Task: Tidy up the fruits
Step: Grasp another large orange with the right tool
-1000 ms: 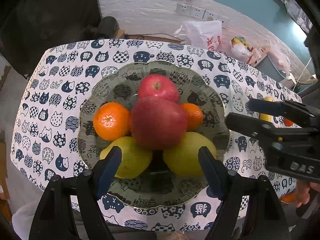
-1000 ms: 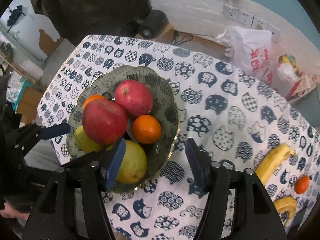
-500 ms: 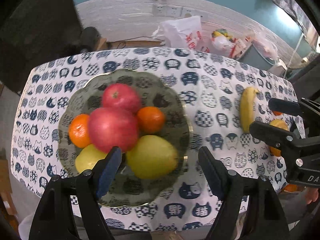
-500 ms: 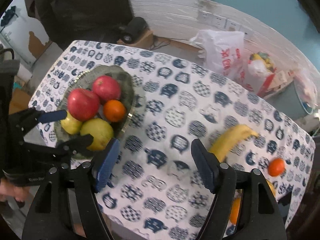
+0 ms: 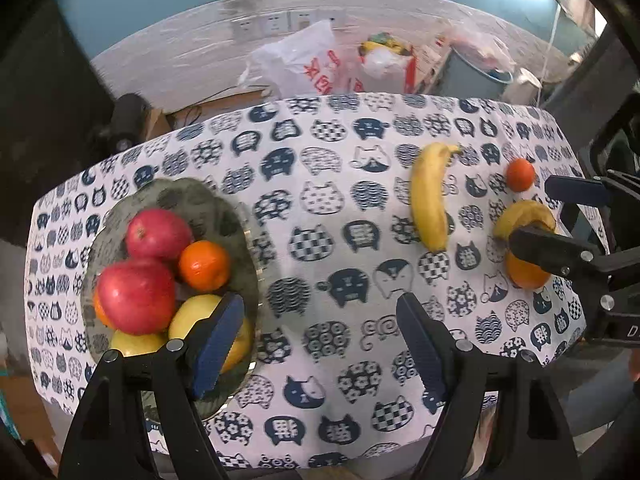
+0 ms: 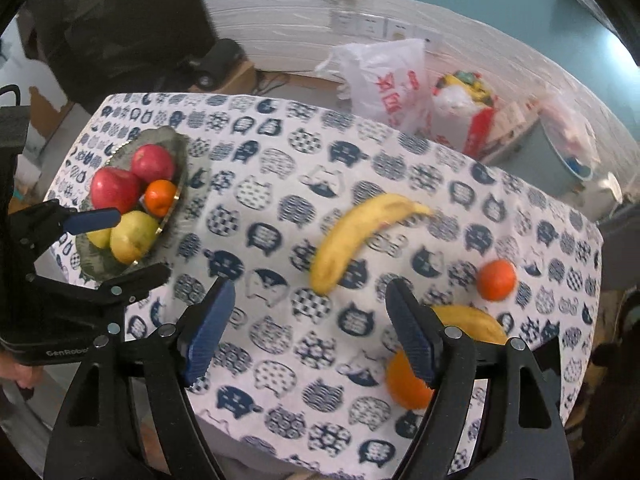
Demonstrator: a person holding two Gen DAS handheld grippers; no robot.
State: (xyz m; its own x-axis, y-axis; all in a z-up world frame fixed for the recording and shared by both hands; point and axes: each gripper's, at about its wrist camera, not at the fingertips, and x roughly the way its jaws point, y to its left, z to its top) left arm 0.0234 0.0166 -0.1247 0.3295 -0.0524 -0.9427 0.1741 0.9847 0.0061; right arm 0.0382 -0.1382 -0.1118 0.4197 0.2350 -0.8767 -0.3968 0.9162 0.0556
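Cat-print tablecloth (image 6: 280, 184) carries my filled bowl (image 6: 176, 148) near its left edge, while two bananas (image 6: 360, 232) and two oranges (image 6: 496, 280) wait loose toward the right edge, my right gripper (image 6: 308, 332) having just opened on nothing and my left gripper (image 5: 320, 340) gaping empty.

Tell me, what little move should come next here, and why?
Probably lower the right tongs onto the nearest banana. Both tongs are open and empty, the right jaws having just widened. That banana, another banana and two oranges lie loose on the tablecloth, away from the fruit bowl.
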